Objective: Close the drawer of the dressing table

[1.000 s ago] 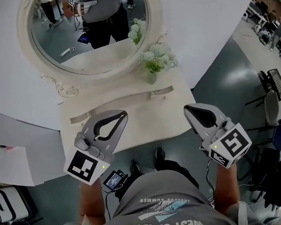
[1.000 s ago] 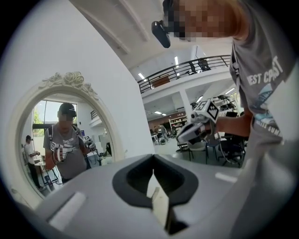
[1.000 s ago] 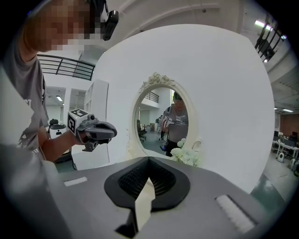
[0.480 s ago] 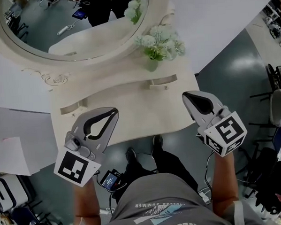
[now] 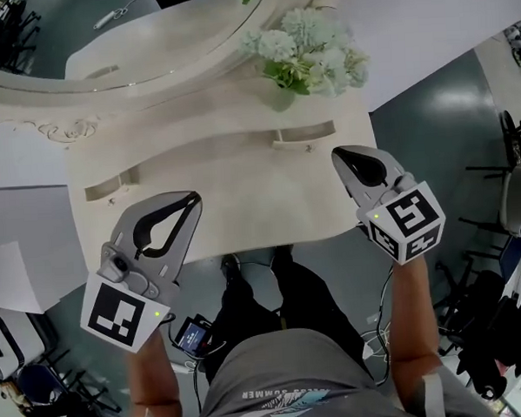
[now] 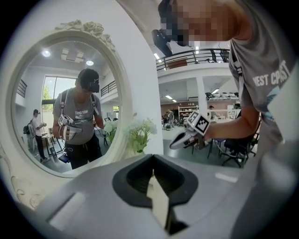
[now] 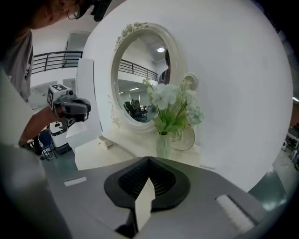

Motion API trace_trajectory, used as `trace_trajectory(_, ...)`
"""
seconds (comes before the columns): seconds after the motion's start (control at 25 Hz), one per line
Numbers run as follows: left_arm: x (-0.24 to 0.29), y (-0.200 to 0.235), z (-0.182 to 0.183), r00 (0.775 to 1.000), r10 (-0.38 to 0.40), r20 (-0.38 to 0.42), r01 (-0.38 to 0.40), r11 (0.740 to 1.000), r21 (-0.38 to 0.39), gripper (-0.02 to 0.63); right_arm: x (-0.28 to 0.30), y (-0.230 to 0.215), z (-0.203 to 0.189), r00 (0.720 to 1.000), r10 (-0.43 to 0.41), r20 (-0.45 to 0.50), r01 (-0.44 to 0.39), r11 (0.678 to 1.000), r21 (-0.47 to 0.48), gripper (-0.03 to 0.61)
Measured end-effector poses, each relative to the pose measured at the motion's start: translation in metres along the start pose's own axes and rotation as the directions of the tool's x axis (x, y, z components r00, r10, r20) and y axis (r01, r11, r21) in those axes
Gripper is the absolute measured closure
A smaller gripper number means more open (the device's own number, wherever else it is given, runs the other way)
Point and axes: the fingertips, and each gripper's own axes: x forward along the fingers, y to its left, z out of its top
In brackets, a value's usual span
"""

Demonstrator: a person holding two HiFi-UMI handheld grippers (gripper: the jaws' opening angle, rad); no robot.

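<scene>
The cream dressing table (image 5: 243,204) fills the middle of the head view. Two small drawer fronts sit on its raised back shelf, one at the left (image 5: 111,185) and one at the right (image 5: 302,135). I cannot tell whether either stands out. My left gripper (image 5: 189,201) hovers over the front left of the tabletop, shut and empty. My right gripper (image 5: 339,155) hangs over the front right edge, shut with nothing in it. Each gripper view looks over its own joined tips, the left gripper (image 6: 153,158) and the right gripper (image 7: 148,161), toward the oval mirror (image 7: 140,79).
A glass vase of pale flowers (image 5: 309,52) stands at the back right of the table, next to the mirror (image 5: 103,37). The person's legs and shoes (image 5: 255,273) are at the front edge. Chairs (image 5: 516,190) stand to the right, a white cabinet (image 5: 7,277) to the left.
The table has come nearer and larger in the head view. Both grippers now reach further over its front part. Both stay shut.
</scene>
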Motion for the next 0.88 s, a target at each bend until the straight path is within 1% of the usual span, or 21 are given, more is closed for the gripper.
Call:
trace_trajectory(0.28, 0.023, -0.001, -0.024, 0.999, -0.006, -0.035, 0.005, 1.0, -0.031, 0.612, 0.038, -0.014, -0.049, 0.997, 0.031, -0.074, -0.03, 0.999, 0.014, 0.577)
trace_trajectory(0.48, 0.038, 0.005, -0.039, 0.999, -0.002, -0.04, 0.001, 1.0, -0.025, 0.612, 0.066, -0.022, -0.082, 0.993, 0.03, -0.117, -0.028, 1.0, 0.011, 0.577)
trace_trajectory(0.72, 0.043, 0.001, -0.051, 0.998, 0.003, -0.056, -0.005, 1.0, -0.031, 0.612, 0.086, -0.023, -0.116, 0.986, 0.041, -0.161, -0.039, 0.999, 0.016, 0.574)
trace_trajectory(0.88, 0.045, 0.001, -0.06, 0.998, 0.008, -0.063, -0.011, 0.999, -0.038, 0.612, 0.098, -0.024, -0.13, 0.981, 0.047, -0.19, -0.044, 0.999, 0.021, 0.529)
